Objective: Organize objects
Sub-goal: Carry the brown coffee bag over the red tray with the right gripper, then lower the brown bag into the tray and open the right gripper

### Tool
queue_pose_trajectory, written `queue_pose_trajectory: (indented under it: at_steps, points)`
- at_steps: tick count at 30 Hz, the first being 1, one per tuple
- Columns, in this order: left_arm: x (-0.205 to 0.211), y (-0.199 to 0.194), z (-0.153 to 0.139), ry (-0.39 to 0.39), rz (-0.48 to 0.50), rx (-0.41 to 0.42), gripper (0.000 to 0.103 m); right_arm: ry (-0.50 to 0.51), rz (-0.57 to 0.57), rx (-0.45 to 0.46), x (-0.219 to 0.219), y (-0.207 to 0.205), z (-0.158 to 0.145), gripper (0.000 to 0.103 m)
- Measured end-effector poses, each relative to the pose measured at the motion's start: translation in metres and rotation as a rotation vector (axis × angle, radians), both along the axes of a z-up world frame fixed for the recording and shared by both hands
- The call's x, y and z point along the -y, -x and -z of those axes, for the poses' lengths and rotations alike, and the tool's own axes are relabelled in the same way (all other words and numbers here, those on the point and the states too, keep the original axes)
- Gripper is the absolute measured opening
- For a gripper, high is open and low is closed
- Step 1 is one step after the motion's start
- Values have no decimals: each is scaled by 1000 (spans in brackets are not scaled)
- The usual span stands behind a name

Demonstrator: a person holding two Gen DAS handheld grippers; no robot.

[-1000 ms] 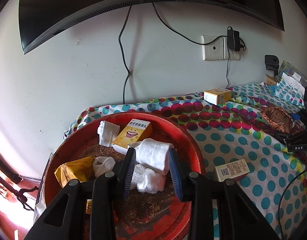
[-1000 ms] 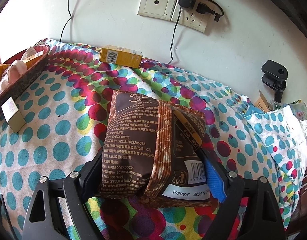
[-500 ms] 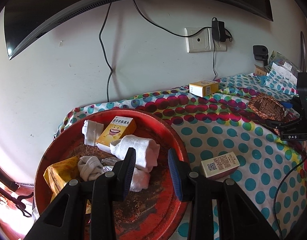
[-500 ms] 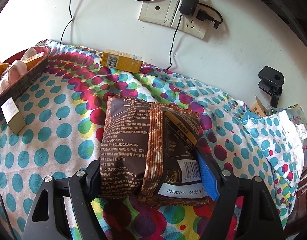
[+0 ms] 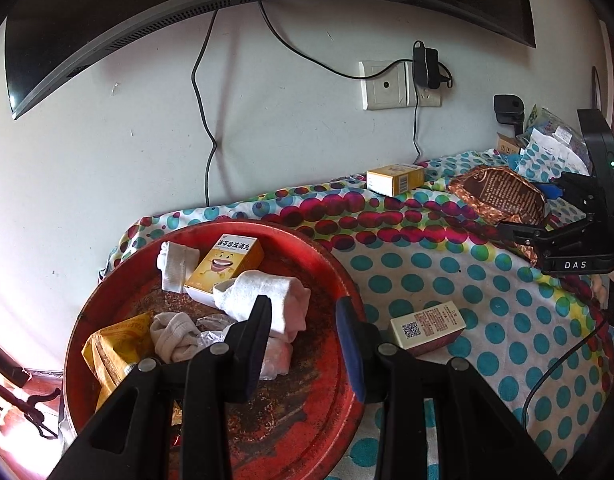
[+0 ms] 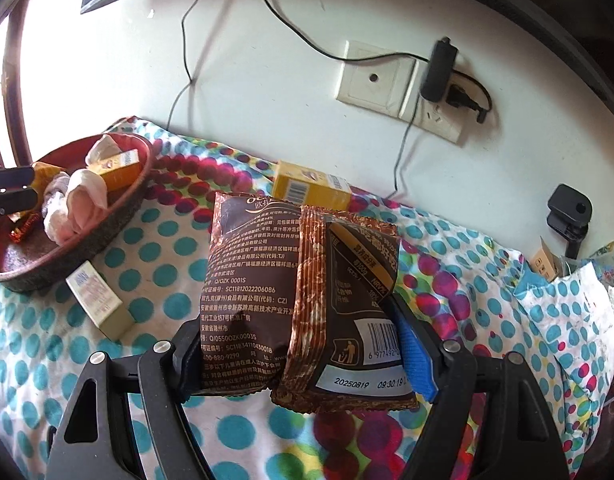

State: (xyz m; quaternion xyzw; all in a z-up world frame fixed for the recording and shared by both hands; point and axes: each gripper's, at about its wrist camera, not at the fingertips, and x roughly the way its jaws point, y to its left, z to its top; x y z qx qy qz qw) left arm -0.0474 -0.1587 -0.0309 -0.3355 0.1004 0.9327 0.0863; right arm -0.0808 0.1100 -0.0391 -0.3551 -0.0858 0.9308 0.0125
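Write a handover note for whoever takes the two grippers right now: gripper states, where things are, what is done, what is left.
Right gripper: shut on the brown snack packet, lifted over the dotted cloth.
Left gripper: jaws apart, empty, over the red tray.
Done: socks, smiley-face box and a yellow packet lie in the tray.
Left: put the snack packet away; the QR-code box beside the tray and the yellow box near the wall are on the cloth.
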Motion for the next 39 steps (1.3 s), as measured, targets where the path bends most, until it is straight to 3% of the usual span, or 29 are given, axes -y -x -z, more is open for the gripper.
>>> queue_pose_trajectory:
  at_steps: [8,14,18,23,27,30,32,37,39]
  points:
    - [18,-2,-3,-42,-26,-7,34,49,-165,-31,19,3,-13,77]
    - [34,-3,-3,-72,-52,-2,34,71,-257,-20,4,-7,-11,77]
    - [45,-5,0,-85,-73,3,34,77,-301,-5,3,-10,-2,77]
    - [60,-7,2,-96,-95,5,35,105,-324,17,1,-19,-11,77]
    - [74,-11,5,-100,-102,21,35,142,-334,35,-25,-23,-6,77]
    - [81,-14,10,-91,-97,43,35,138,-337,50,-40,-2,-14,77]
    - [83,-16,12,-76,-103,46,35,143,-342,69,-22,12,-28,77]
    - [82,-17,16,-52,-91,59,35,172,-338,116,-59,33,-30,77]
    - [82,-19,20,-24,-94,69,35,170,-333,129,-44,56,-44,77]
